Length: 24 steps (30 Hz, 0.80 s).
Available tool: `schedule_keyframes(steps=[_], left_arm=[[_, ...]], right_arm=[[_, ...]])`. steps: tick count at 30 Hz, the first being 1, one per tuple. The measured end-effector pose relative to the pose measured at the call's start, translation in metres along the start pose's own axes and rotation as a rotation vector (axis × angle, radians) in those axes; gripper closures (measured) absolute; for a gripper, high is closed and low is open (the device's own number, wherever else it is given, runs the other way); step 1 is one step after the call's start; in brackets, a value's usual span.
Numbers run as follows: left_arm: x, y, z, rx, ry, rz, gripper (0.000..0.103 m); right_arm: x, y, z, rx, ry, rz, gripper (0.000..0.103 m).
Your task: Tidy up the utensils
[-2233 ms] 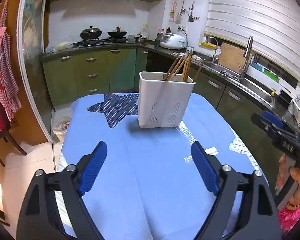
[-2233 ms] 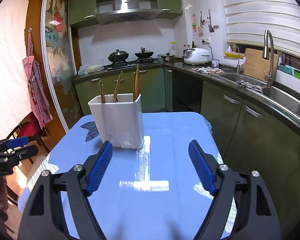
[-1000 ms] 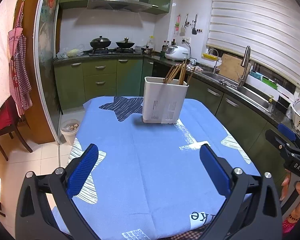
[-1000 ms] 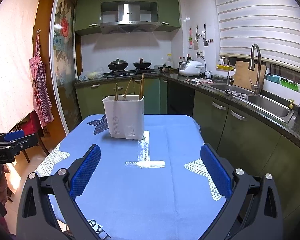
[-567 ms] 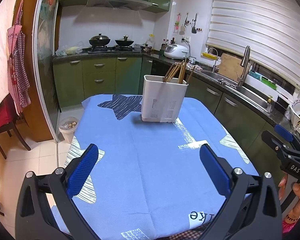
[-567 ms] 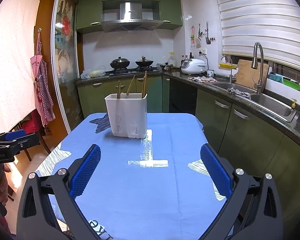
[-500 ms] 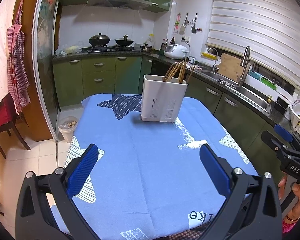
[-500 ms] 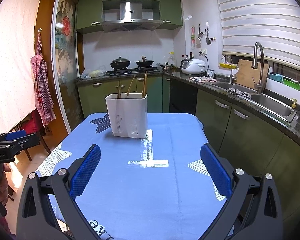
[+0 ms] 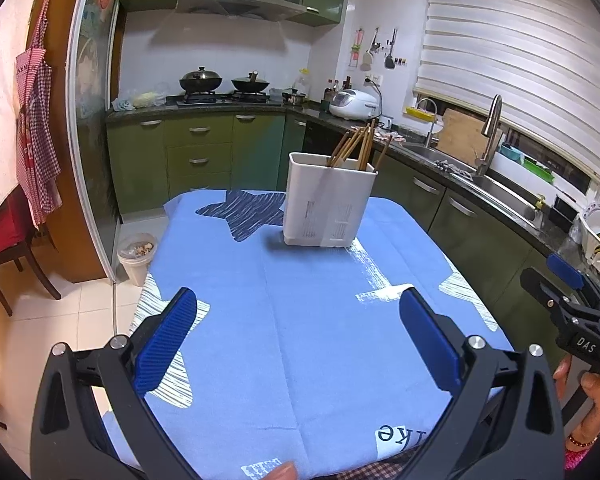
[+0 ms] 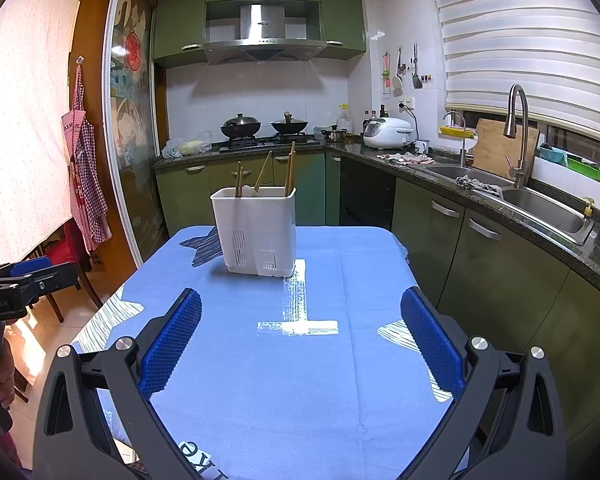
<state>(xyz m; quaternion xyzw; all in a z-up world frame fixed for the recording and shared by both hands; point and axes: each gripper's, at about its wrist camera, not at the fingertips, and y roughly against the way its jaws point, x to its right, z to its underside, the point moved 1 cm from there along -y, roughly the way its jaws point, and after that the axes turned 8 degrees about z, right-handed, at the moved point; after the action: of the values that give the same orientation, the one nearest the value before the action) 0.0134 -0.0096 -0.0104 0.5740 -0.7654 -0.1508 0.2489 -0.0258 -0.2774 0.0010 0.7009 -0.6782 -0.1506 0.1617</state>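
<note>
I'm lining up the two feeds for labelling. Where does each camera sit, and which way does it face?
Left wrist: on the left gripper, near the table's left edge, facing the white holder and sink side; own blue fingers and the right gripper show.
Right wrist: on the right gripper, facing the holder and stove; the left gripper shows at left.
Shared: holder with chopsticks, blue tablecloth.

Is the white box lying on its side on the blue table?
No, the white box stands upright on the blue tablecloth, with the chopsticks sticking up out of its top.
</note>
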Motion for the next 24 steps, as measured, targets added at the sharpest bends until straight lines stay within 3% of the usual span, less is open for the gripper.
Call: schedule_keyframes(steps=[24], left_arm=[[-0.0014, 0.0016, -0.001, -0.003, -0.004, -0.009, 0.007]], right_arm=[[-0.0003, -0.0073, 0.0042, -0.007, -0.002, -0.002, 0.005]])
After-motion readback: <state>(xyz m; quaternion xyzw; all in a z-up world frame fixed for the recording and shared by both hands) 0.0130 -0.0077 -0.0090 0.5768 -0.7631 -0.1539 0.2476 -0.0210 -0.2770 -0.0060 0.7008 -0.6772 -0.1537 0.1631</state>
